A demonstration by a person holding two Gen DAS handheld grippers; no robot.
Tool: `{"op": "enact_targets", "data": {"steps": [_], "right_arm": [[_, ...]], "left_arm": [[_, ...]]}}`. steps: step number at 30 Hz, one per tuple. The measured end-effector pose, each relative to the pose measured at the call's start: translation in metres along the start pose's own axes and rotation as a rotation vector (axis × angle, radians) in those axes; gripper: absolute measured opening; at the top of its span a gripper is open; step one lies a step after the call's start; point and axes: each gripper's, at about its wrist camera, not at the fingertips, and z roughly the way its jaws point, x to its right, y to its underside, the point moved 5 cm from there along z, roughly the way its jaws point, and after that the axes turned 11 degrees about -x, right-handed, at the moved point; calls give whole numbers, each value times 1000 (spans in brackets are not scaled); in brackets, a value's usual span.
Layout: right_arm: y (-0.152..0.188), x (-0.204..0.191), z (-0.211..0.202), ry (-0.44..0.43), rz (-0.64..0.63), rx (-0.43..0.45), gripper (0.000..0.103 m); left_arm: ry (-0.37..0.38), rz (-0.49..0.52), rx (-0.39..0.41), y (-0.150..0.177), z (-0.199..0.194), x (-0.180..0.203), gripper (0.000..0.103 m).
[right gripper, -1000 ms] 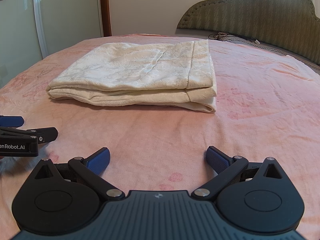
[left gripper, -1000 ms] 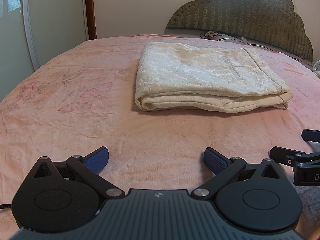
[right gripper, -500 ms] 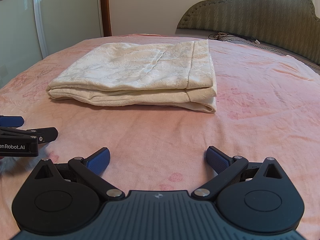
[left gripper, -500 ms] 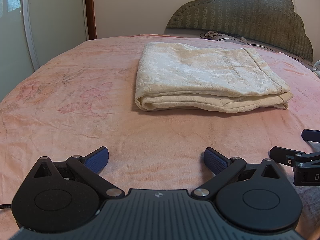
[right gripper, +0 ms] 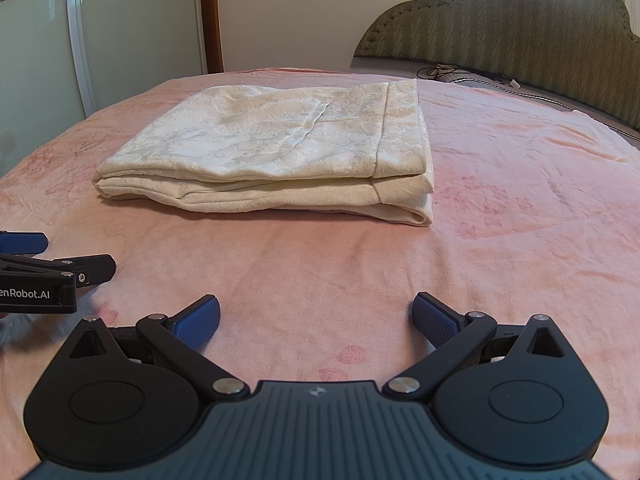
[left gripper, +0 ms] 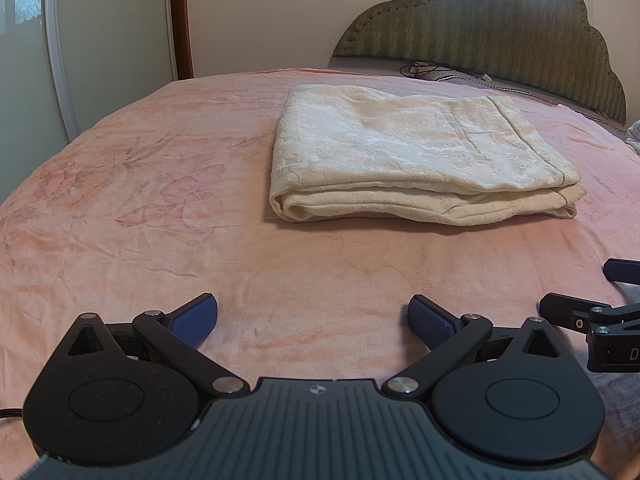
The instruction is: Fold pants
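Cream patterned pants point(left gripper: 416, 156) lie folded in a flat rectangular stack on the pink bed; they also show in the right wrist view point(right gripper: 280, 156). My left gripper point(left gripper: 313, 318) is open and empty, low over the bed, well short of the stack's near edge. My right gripper point(right gripper: 316, 318) is open and empty, likewise short of the stack. The right gripper shows at the right edge of the left wrist view point(left gripper: 592, 304). The left gripper shows at the left edge of the right wrist view point(right gripper: 48, 264).
The pink flowered bedspread point(left gripper: 160, 208) covers the whole bed. A green padded headboard point(left gripper: 500, 32) stands at the back right with cables point(left gripper: 436, 70) lying before it. Sliding glass doors point(left gripper: 80, 48) stand at the left.
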Motion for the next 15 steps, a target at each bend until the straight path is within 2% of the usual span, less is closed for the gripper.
{"op": "enact_targets", "data": {"steps": [15], "right_arm": [[0,-1,0,0,0,0,103]], "left_arm": [[0,0,0,0,0,0,103]]}}
